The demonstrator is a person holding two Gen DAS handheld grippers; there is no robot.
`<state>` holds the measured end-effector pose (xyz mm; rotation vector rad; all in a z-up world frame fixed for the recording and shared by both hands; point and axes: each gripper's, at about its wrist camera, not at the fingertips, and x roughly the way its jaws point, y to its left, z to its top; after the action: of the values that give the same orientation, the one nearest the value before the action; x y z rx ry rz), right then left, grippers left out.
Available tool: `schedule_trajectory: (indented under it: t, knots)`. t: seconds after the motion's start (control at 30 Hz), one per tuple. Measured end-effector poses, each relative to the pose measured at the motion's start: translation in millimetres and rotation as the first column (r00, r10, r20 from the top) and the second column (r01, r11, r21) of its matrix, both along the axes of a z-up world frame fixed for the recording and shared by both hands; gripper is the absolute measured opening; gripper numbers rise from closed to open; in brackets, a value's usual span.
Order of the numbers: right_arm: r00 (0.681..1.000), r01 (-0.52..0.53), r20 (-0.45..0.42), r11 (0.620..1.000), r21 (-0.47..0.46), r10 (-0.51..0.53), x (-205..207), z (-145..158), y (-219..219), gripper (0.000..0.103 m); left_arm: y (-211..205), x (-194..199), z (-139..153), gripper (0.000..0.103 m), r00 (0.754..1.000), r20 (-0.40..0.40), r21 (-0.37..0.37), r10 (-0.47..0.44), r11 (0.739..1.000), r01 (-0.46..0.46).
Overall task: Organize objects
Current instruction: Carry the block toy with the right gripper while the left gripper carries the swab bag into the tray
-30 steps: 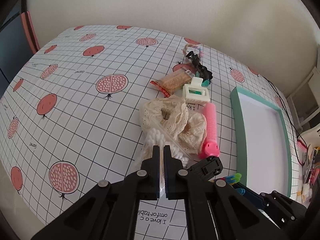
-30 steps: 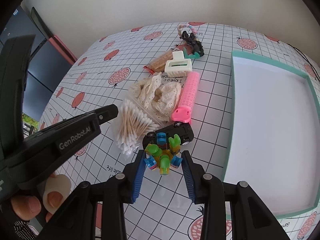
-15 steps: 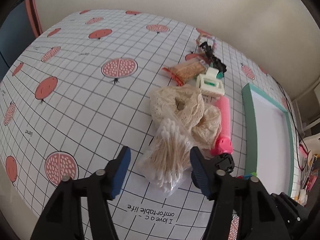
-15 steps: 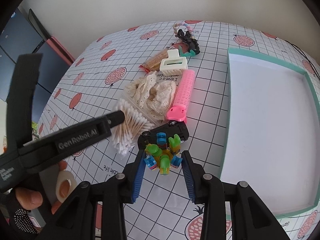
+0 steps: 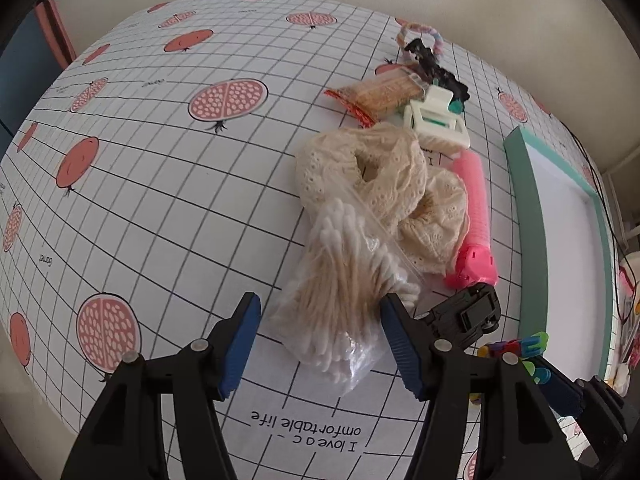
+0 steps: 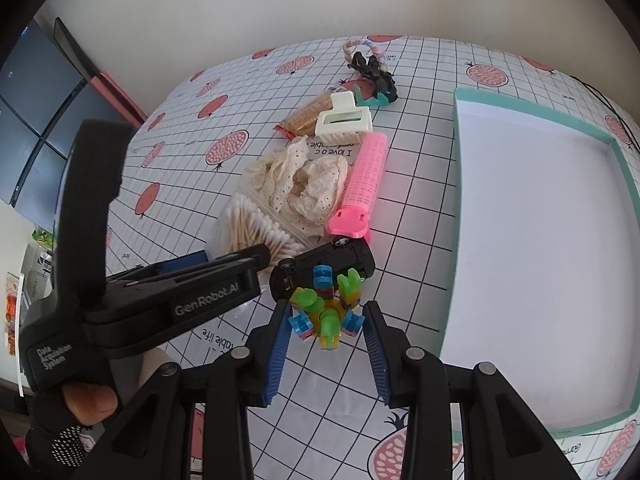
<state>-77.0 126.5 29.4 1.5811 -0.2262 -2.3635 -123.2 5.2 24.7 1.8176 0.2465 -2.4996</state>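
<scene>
— So, what's the biggest thing on the table [image 5: 168, 184]?

— The mint-rimmed tray [image 6: 456, 216], white inside, lying to the right of the pile on the pomegranate-print cloth.

— And the pile itself?

— A cream lace scrunchie [image 5: 372, 176] in the middle, with a pink hair roller [image 6: 366, 178] just beside it on the tray side. A clear bag of cotton swabs [image 5: 344, 292] overlaps the scrunchie's near edge. Farther back there's a white claw clip [image 6: 342, 120] touching a packet of crackers [image 5: 380, 94], then a black hair clip [image 6: 372, 72] and a pastel ring behind it.

— Where are the grippers?

— The left gripper [image 5: 320, 340] has its blue-padded fingers spread wide, one on each side of the near end of the swab bag, not closed on it. The right gripper [image 6: 325, 354] is spread too, its pads flanking a colourful plastic block toy [image 6: 326, 310]; I can't tell whether they touch it.

— Anything near that toy?

— A small black toy car [image 6: 328, 262], tipped on its side, just behind it and touching the roller's pink cap end.
</scene>
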Motion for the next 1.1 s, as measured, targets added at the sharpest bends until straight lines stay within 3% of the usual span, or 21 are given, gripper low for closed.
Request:
schedule_trajectory:
  t: [0.33,0.73,0.9,1.1]
  knots:
    - [1.000,0.002,0.006,1.000,0.002,-0.002,-1.2,-2.3,1.9,0.039,-3.6,2.6,-1.6,0.064,1.000,0.006,0.030,0.018,0.999,-0.018]
    - [1.000,0.011,0.003,1.000,0.000,-0.011,-0.4,0.6,4.0,0.039,-2.5,10.5,4.8,0.050,1.000,0.010,0.014,0.001,1.000,-0.001]
    - [1.000,0.012,-0.001,1.000,0.000,-0.012,0.0,2.3,3.7,0.039,-4.5,15.9,14.3,0.047,1.000,-0.011,-0.018,0.007,1.000,-0.007]
    - [1.000,0.021,-0.023,1.000,-0.011,-0.021,2.4,8.6,5.9,0.039,-10.1,14.8,37.8,0.046,0.996,-0.073,0.020,0.050,0.999,-0.049]
